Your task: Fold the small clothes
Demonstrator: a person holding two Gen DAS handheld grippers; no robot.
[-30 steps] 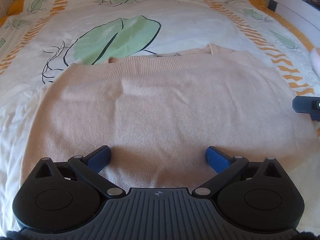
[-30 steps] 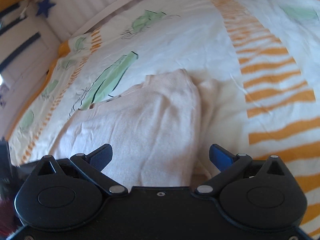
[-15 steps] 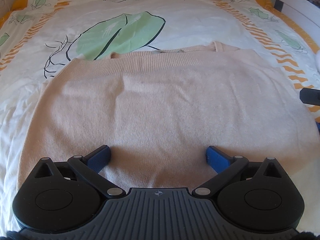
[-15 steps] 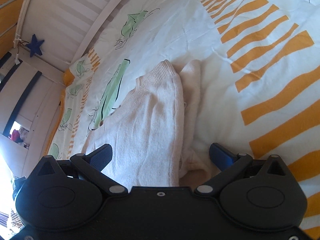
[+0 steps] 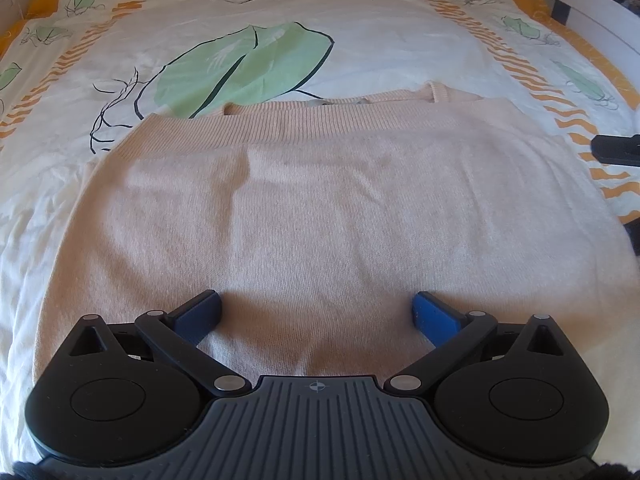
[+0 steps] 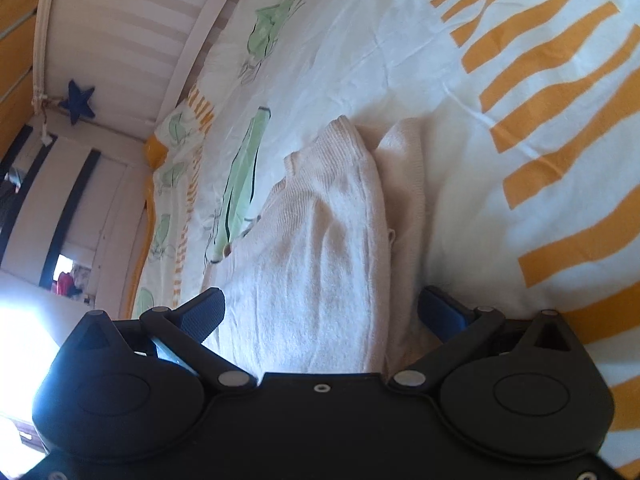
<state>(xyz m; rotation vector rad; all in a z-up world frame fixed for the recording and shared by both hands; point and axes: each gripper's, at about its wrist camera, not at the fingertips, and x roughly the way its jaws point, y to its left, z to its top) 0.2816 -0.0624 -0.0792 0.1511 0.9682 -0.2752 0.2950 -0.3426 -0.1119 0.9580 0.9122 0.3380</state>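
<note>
One star, right view only.

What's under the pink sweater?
The sweater lies on a leaf-print bedspread, which shows all around it. Another sweater layer peeks out at its far edge. Anything else beneath is covered.

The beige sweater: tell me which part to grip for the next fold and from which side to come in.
Probably the beige sweater is best gripped at its near edge, where the open left gripper sits, coming in low from the near side. The knit lies flat on the bedsheet, so only an edge gives something to pinch. The open right gripper straddles the bunched right edge, another raised hold.
</note>
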